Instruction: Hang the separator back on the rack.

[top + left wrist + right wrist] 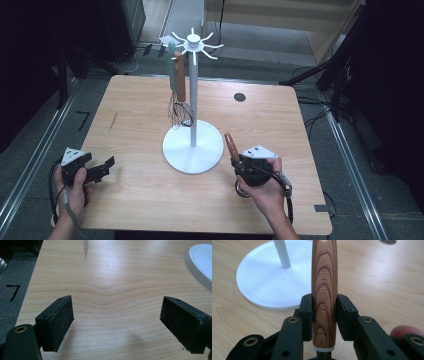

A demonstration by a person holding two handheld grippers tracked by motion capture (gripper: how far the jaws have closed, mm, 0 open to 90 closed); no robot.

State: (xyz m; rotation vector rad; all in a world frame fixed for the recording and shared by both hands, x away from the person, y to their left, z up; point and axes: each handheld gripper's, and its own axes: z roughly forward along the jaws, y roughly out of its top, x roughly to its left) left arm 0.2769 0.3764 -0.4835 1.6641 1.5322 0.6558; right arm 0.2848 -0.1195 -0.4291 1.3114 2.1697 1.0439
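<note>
Right gripper (324, 312) clamps wooden utensil handle (324, 290) near white stand (193, 146); left gripper (117, 322) wide, empty.

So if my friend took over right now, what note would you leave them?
Right gripper: shut on the wooden-handled kitchen tool, handle pointing toward the stand.
Left gripper: open, holding nothing, low over the table.
White hook stand: two utensils already hang from its hooks.
Left to do, most likely: lift the held tool and hang it by its handle hole on a free hook.
</note>
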